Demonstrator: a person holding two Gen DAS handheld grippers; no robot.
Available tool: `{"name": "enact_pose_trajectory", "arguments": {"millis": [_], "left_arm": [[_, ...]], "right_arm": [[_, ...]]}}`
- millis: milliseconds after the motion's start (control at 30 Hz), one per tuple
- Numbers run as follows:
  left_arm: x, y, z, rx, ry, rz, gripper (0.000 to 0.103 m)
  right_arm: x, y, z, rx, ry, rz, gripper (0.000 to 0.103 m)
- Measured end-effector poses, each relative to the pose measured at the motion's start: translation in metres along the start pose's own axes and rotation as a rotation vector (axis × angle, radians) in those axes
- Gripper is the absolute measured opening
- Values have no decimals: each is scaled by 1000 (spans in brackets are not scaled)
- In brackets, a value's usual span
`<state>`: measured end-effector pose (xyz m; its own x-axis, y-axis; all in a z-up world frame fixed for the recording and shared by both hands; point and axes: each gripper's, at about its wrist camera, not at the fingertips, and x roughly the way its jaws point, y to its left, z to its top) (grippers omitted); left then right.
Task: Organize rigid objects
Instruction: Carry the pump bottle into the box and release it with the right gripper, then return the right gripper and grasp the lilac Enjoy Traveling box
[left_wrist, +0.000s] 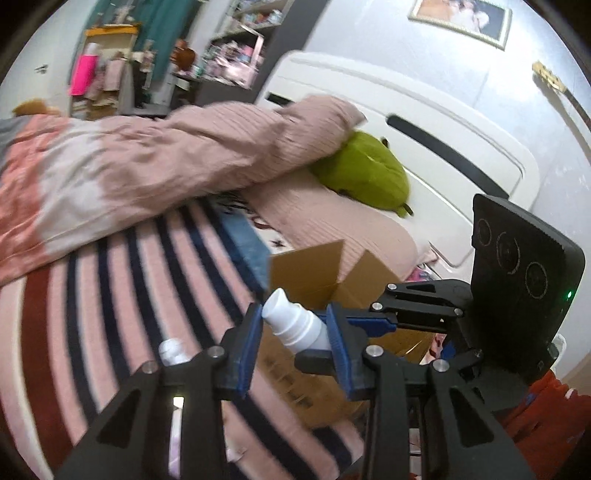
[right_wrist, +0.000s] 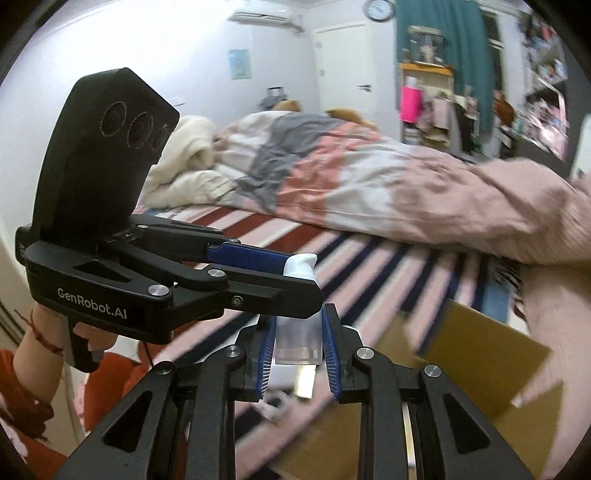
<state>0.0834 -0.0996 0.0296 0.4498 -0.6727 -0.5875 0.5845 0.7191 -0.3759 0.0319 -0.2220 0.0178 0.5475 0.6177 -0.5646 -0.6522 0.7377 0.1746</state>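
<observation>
A small white pump bottle (left_wrist: 295, 325) sits tilted between the blue fingers (left_wrist: 249, 350) of the left gripper (left_wrist: 293, 343). The fingers are pulled in close and press on both sides of it, so the bottle is held up above the bed. Its nozzle end points up and away from the camera.

A see-through bottle with a white pump top (right_wrist: 298, 332) is in the right gripper (right_wrist: 299, 354). Its blue fingers (right_wrist: 330, 354) are nearly together and squeeze the clear body. The white pump top pokes up behind the left gripper, which crosses in front of it in the right wrist view.

Just behind and below both bottles is an open brown cardboard box (left_wrist: 354, 280) with its flaps up. It rests on a bed with a pink, white, red and dark blue striped blanket (left_wrist: 147, 280). A little white cap-like thing (left_wrist: 171, 350) lies on the stripes near the left gripper; what it is cannot be told.

Further back there is a crumpled pink and grey duvet (right_wrist: 332, 173), a pink ribbed pillow (left_wrist: 258, 144) and a green plush toy (left_wrist: 365, 170) against the white headboard (left_wrist: 424, 110). A hand (right_wrist: 55, 343) with an orange sleeve holds the left gripper's handle.
</observation>
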Motion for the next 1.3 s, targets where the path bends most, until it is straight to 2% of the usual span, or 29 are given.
{"name": "enact_pose_trajectory", "arguments": {"millis": [167,367,500,567,633,767,967,1100,1200,1300], "left_arm": [[65,-24,16,26,138,-18,33],[101,-38,17,61,254,23,33],[97,-39,13,77,261,63,53],[88,-37,12,75,246,71,55],[72,-32,12,63,218,76,58],[31,-17,11,27,143,123,64],[-46,26,-16,-35,48,300,68],[-84,59,-42,-87,6,398,71],[-104,88,-70,-147,-19,463,73],[-113,109,-98,-190,-25,502,73]], "right_arm": [[-15,-54,-16,103,77,-37,20],[-6,-95,-36,174,235,-56,20],[-1,-92,-40,149,277,-61,21],[0,-90,-40,148,294,-66,24],[0,-88,-38,138,298,-76,33],[-7,-74,-31,128,274,-57,34],[3,-23,-3,55,185,15,36],[27,30,15,-2,144,132,37],[58,66,14,-25,169,193,40],[96,87,0,-16,225,208,40]]}}
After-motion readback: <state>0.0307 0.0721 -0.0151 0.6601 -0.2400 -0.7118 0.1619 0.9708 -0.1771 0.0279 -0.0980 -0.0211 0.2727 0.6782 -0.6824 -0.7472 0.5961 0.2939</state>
